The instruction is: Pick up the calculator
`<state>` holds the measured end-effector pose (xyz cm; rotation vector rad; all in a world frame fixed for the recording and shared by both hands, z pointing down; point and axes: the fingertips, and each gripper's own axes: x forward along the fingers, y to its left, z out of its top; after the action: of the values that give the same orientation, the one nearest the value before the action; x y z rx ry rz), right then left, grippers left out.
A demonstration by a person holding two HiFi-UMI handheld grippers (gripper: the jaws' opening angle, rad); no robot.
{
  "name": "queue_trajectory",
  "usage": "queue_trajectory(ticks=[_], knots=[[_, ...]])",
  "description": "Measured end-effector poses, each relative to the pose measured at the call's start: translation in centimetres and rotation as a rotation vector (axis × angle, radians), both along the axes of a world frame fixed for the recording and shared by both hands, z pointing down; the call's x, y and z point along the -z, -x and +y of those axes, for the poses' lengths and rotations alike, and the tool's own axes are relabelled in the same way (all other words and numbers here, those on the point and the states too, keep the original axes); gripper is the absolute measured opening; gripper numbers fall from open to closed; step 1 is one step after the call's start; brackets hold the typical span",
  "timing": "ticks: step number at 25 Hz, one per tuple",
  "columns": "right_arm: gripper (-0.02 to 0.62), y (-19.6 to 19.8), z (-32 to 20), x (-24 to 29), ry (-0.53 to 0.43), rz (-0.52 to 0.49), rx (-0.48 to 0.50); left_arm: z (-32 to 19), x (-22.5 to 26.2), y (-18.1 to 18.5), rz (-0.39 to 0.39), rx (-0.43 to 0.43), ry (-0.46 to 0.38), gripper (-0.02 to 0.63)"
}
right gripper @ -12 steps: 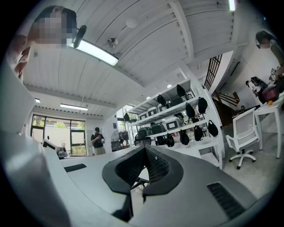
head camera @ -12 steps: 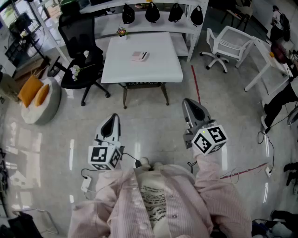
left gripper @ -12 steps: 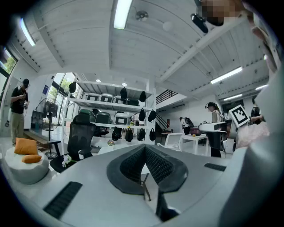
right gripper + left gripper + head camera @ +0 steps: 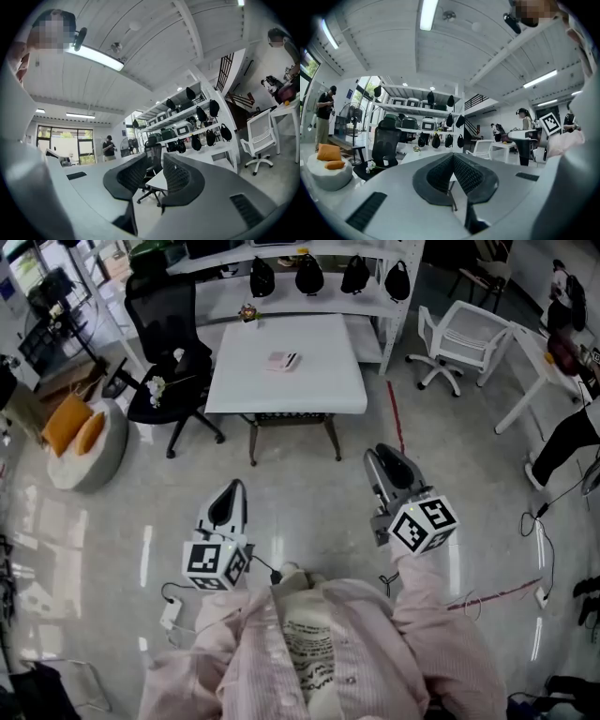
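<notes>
The calculator, small and pale pink-white, lies flat near the middle of a white table far ahead in the head view. Both grippers hang over the shiny floor, well short of the table. My left gripper points roughly toward the table's left side; in the left gripper view its ribbed jaws meet at the tips, with nothing between them. My right gripper stands to the right with a narrow gap between its jaws; only a table corner and chair legs show through it. Neither gripper view shows the calculator.
A black office chair stands left of the table, a white chair to the right. Behind the table is a shelf with black bags. A beanbag with orange cushions sits far left. A small plant is on the table's back edge.
The table and calculator have slid slightly down the head view. Both grippers keep the same pose and sit a little lower in the picture.
</notes>
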<state>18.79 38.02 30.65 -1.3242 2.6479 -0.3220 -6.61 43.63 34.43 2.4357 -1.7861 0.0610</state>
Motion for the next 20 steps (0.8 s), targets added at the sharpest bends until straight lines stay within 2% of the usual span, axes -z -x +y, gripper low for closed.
queue_trajectory(ticks=[6,9,15,20], knots=[[0.182,0.0,-0.7,-0.8,0.023,-0.008,0.011,-0.5,-0.4,0.3,0.009,0.012,0.012,0.000],[0.213,0.1,-1.2,-1.1,0.030,-0.003,0.018,-1.1,-0.9,0.1,0.016,0.010,0.019,0.000],[0.225,-0.1,-3.7,-2.2,0.062,-0.003,0.015,-3.1,-1.8,-0.1,0.022,0.004,0.039,0.000],[0.225,0.7,-7.0,-2.7,0.091,-0.045,0.042,-6.4,-2.9,1.0,0.032,0.023,0.050,0.000]])
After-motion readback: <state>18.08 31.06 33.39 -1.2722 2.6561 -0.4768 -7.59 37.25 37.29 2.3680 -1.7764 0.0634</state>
